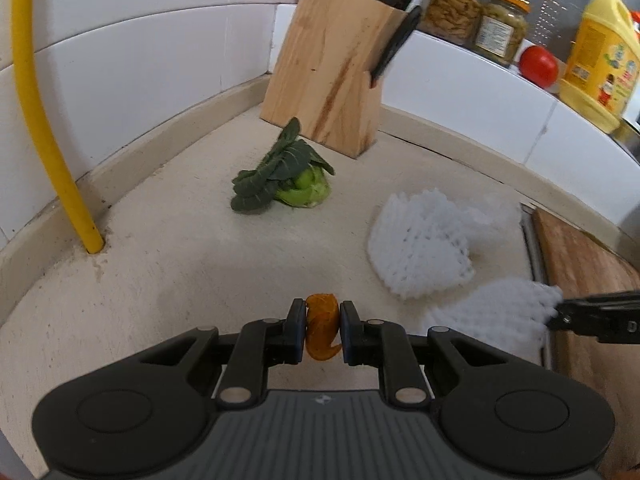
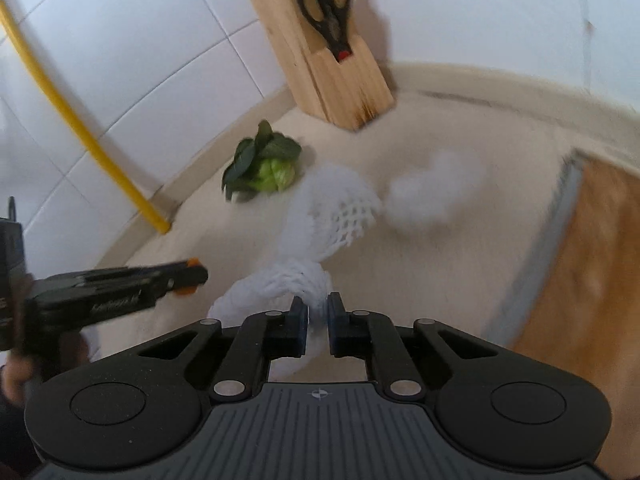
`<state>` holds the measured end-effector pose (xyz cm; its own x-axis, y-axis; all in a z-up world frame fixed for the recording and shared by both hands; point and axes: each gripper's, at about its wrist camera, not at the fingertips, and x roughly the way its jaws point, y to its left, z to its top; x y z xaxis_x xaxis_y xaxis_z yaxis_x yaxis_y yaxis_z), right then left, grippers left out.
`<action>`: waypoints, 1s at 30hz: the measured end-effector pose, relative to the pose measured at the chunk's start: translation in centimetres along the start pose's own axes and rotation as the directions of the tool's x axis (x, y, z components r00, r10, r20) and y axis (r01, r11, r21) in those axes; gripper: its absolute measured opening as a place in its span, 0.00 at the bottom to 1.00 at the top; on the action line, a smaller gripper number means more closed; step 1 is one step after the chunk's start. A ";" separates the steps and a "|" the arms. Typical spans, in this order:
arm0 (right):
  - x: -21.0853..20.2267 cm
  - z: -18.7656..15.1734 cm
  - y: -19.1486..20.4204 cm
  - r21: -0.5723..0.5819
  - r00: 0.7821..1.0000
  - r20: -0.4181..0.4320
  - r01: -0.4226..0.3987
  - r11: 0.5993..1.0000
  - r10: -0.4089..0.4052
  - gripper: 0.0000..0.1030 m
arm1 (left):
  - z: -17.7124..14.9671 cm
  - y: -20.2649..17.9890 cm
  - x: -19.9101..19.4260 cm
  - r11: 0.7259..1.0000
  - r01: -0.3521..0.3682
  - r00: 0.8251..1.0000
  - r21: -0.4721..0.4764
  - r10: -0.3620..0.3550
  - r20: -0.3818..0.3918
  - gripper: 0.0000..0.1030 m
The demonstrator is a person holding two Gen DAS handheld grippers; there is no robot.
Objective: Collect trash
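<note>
Low in the left wrist view, the left gripper (image 1: pixel 323 330) pinches an orange peel (image 1: pixel 321 326) between its blue pads, jaws narrow. Behind it, mid-frame, a bok choy (image 1: pixel 282 178) lies on the beige counter (image 1: pixel 160 264), near the foot of a knife block (image 1: pixel 332 68) that stands in the tiled corner. A yellow pipe (image 1: pixel 48 128) runs down the left side of the frame into the counter. At right centre lies a foam net (image 1: pixel 420 244); a second net (image 1: pixel 488 312) sits at lower right, with the right gripper (image 1: pixel 558 316) closed on its edge. A cutting board (image 1: pixel 592 280) fills the right edge. On the ledge at upper right stand two jars (image 1: pixel 476 20), a tomato (image 1: pixel 538 66) and a yellow bottle (image 1: pixel 604 60).

Seen from the right wrist, the right gripper (image 2: pixel 318 320) holds the second net (image 2: pixel 280 284) at lower centre, jaws narrow on the foam, which trails up toward mid-frame. The first net (image 2: pixel 432 192) is a blur right of centre. From the left edge, the left gripper (image 2: pixel 192 276) shows with the peel (image 2: pixel 186 290) in its tip, held by a hand (image 2: pixel 16 376).
</note>
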<state>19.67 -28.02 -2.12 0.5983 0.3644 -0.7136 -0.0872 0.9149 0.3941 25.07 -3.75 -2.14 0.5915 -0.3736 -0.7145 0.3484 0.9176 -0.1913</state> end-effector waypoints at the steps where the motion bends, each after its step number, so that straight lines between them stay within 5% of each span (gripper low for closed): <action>1: -0.5 -0.6 -0.3 0.014 1.000 -0.003 0.004 1.000 -0.004 0.14 | -0.2 -0.1 -0.2 1.000 0.002 1.000 0.003 -0.002 -0.001 0.14; 7: -1.7 -2.9 -1.5 0.071 0.999 -0.008 0.038 0.997 -0.038 0.14 | -1.7 -0.5 -1.5 1.000 0.007 1.000 -0.007 -0.007 -0.010 0.14; 18: -2.2 -3.7 -0.1 0.066 0.999 0.014 -0.045 0.997 0.044 0.14 | -3.6 -0.3 -4.6 0.999 -0.029 0.999 -0.042 0.030 0.022 0.14; 30: -4.3 -5.1 -0.3 0.110 0.998 0.042 -0.042 0.993 0.037 0.14 | -5.0 -0.7 -6.8 0.999 -0.025 0.999 -0.047 0.027 0.043 0.14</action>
<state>13.04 -28.98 -2.15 0.6277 0.3905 -0.6735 -0.0239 0.8744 0.4847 17.18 -1.23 -0.55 0.6316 -0.3539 -0.6898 0.2985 0.9322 -0.2049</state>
